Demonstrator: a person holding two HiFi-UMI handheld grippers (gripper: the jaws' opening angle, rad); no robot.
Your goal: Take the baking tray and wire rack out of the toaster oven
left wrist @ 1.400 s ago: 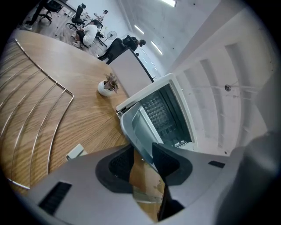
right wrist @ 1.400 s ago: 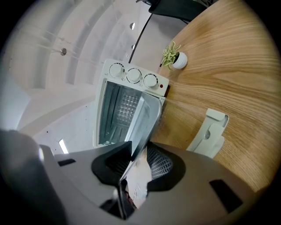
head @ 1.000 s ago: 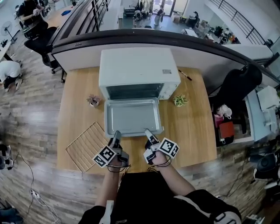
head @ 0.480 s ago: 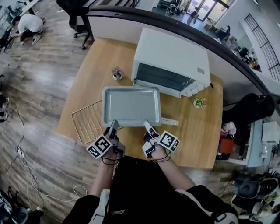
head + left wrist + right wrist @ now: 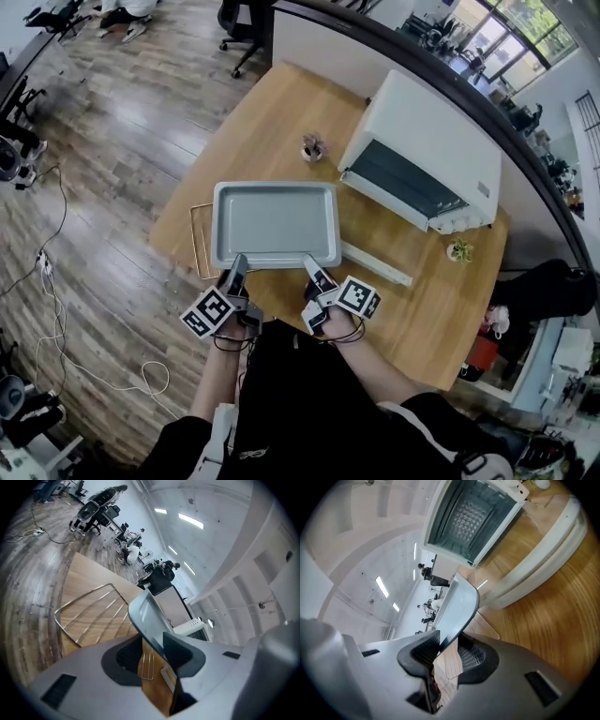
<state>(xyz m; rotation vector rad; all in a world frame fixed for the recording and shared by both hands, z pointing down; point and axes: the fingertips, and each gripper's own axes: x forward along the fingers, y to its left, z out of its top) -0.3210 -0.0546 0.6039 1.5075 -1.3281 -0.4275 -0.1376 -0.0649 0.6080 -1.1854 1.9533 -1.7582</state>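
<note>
Grey metal, the baking tray (image 5: 277,223) is out of the toaster oven (image 5: 422,141) and sits level over the table's (image 5: 281,112) near left edge. It partly covers the wire rack (image 5: 199,246) lying there. The left gripper (image 5: 236,272) and right gripper (image 5: 314,274) each have narrow jaws pinched on the tray's near rim only. With so shallow a hold, the far side could sag or slip free. Set down here, the tray may land on the rack, rock, or push it off the table edge.
</note>
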